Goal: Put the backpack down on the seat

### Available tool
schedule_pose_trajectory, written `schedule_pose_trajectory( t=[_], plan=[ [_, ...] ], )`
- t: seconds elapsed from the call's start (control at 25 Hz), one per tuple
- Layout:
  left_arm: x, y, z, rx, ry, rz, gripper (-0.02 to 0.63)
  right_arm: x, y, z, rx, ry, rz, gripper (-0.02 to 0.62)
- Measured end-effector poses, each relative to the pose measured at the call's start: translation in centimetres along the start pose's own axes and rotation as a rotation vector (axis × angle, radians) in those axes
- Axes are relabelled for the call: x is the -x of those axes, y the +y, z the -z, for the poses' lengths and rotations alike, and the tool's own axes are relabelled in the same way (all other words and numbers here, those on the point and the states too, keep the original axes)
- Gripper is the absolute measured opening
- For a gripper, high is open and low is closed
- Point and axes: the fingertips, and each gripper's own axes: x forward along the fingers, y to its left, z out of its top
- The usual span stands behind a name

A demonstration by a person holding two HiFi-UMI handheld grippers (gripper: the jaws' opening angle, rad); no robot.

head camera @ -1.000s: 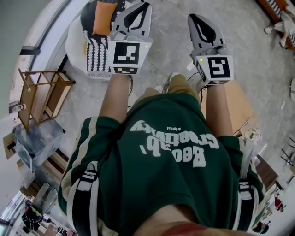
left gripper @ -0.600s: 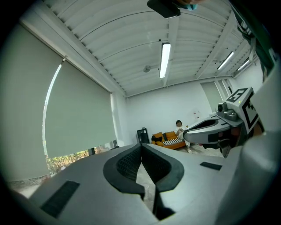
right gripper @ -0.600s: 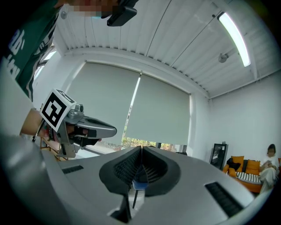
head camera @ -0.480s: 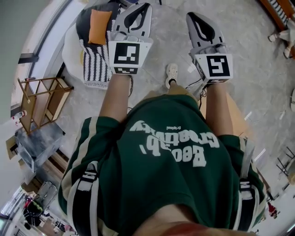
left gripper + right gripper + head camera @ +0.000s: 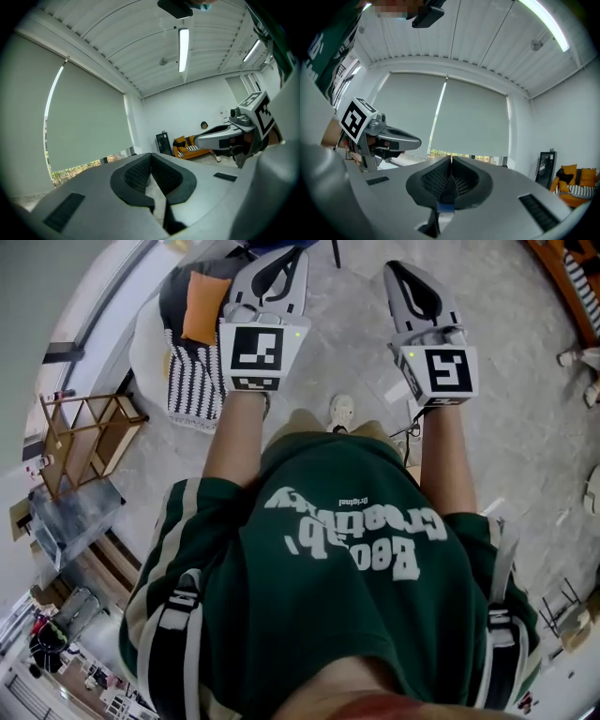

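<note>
My left tool (image 5: pixel 292 253) and right tool (image 5: pixel 394 270) are grey with black pads and black-and-white square markers. My shirt (image 5: pixel 337 559) is dark green with cream lettering. The shoulder straps (image 5: pixel 178 615) are black with white print. There is an orange cushion (image 5: pixel 204 307), a black-and-white striped throw (image 5: pixel 192 381) and a mottled grey floor (image 5: pixel 525 381).

Backpack (image 5: pixel 178 629): black straps over both shoulders; body unseen.
Seat (image 5: pixel 148 338): white, rounded, bearing orange cushion (image 5: pixel 204 307).
</note>
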Motion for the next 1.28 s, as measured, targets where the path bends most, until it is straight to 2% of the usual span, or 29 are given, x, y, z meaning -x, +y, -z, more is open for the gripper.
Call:
schedule_pose_trajectory(
  t=[0.28,0.56,0.88,1.28],
  plan=[
    [-5.3,1.8,0.3,-0.009,0.022,-0.029,0.018,-4.1,-4.5,0.8,-0.018,-0.001,-0.022,0.035],
    [-11.6,6.3,2.5,0.005,0.041,-0.043,0.018,-11.4,-7.5,2.5,-0.016,0.014,-0.043,0.035],
    [-22.2,16.9,5.8,0.012,0.032,-0.047,0.018,-26.1,-11.5,5.0,-0.014,0.042,-0.035,0.035],
    [-33.0,28.5,7.8,0.005,0.06,-0.051,0.018,-43.4,-15.6,4.2,-0.026,0.031,-0.069,0.035]
  ],
)
